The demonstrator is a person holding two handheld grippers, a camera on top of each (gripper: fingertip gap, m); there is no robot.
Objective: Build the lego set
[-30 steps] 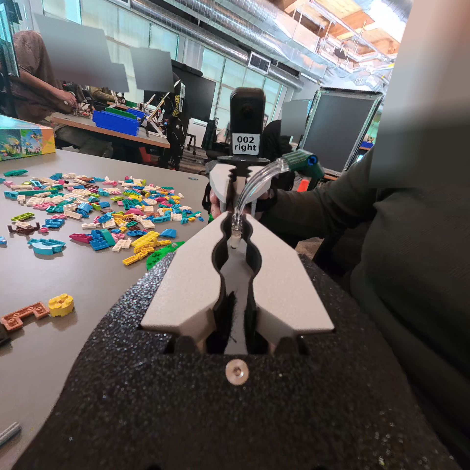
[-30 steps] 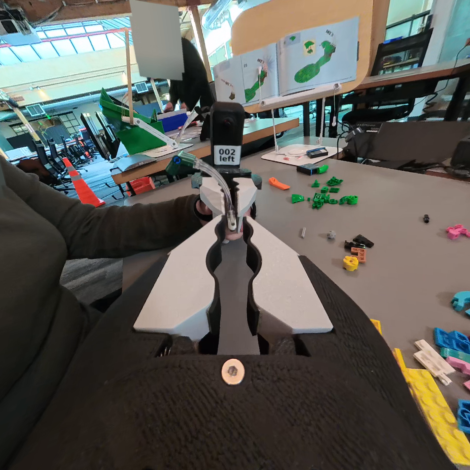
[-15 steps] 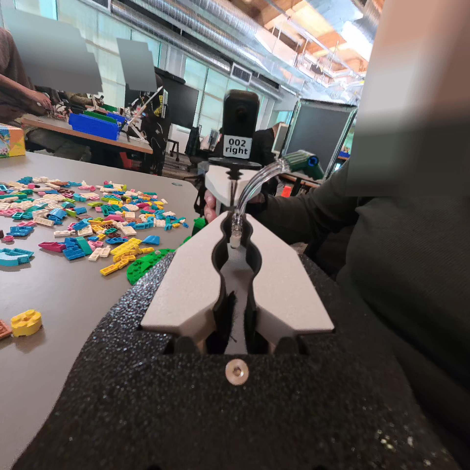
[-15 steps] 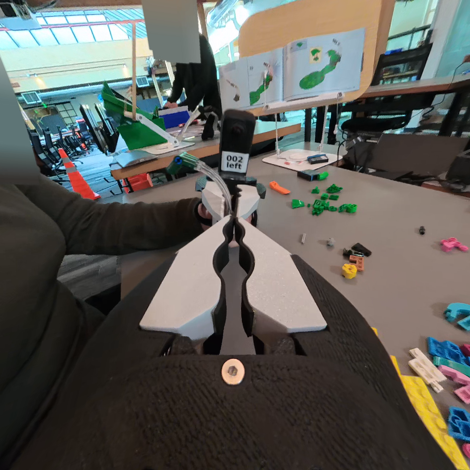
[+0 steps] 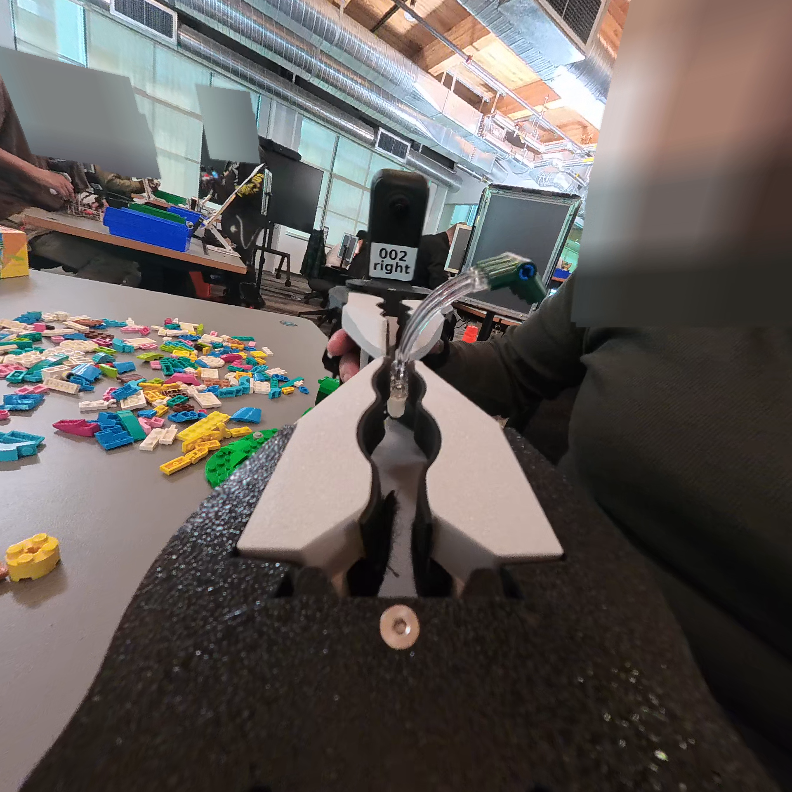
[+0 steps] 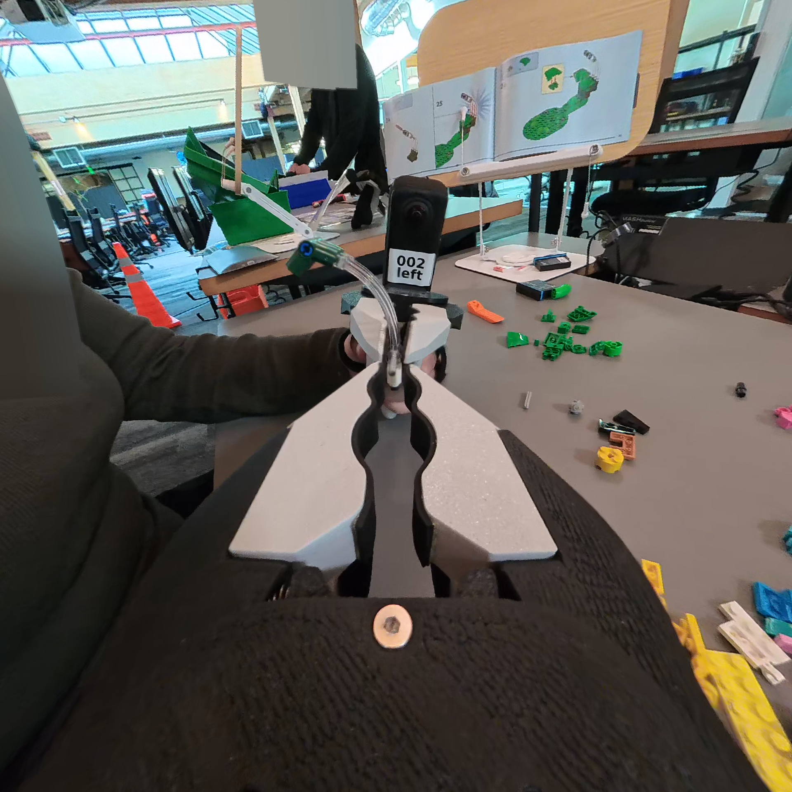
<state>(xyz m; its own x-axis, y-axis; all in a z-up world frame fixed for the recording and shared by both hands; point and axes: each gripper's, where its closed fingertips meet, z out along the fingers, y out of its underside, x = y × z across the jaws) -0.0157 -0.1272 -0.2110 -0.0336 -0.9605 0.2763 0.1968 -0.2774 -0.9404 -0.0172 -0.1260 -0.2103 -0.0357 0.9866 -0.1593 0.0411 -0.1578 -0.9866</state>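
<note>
My left hand-held gripper (image 5: 396, 388) pinches the white tip of the clear flexible tube (image 5: 422, 310) with its dark green connector (image 5: 508, 276) at 1 o'clock. My right hand-held gripper (image 6: 393, 377), nearly closed, meets that tip; I should push straight along the tube's axis.

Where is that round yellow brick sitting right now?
In the left wrist view the round yellow brick lies alone on the grey table at the far left, nearer than the big scatter of coloured pieces. In the right wrist view it touches a brown piece.
</note>
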